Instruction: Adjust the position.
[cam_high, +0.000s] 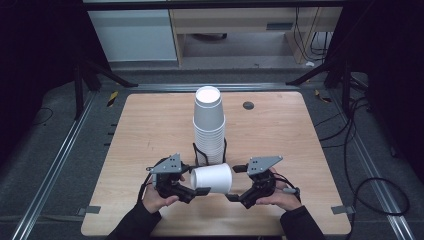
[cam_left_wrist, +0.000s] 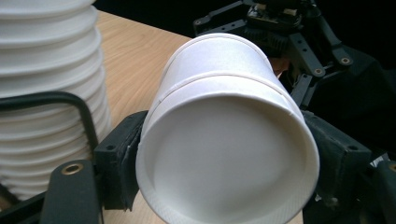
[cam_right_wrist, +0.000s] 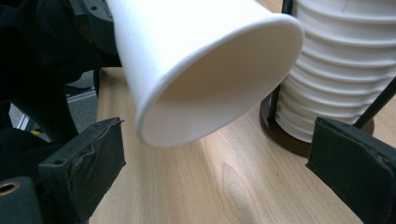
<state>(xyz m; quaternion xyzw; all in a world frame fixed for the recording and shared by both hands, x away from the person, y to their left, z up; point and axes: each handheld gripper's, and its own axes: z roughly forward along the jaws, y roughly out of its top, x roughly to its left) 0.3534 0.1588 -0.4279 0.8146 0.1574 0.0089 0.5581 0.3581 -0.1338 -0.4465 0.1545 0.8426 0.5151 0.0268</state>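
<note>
Now the left gripper (cam_high: 192, 192) is pinching a light, crushable cup (cam_high: 212, 178) near its base; the right gripper (cam_high: 235, 196) is gaping, empty.

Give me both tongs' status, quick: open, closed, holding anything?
Left tongs: closed on the single paper cup, gripping it near its base.
Right tongs: open, jaws either side of the cup's mouth, not touching it.

On the table (cam_high: 150, 125), a stack of cups (cam_high: 209, 125) stands upright in a wire holder (cam_high: 196, 150) near the middle. Just before it, a single cup (cam_high: 212, 178) lies sideways between the left hand-held gripper (cam_high: 192, 192) and the right hand-held gripper (cam_high: 234, 197), its mouth toward the right one.
</note>
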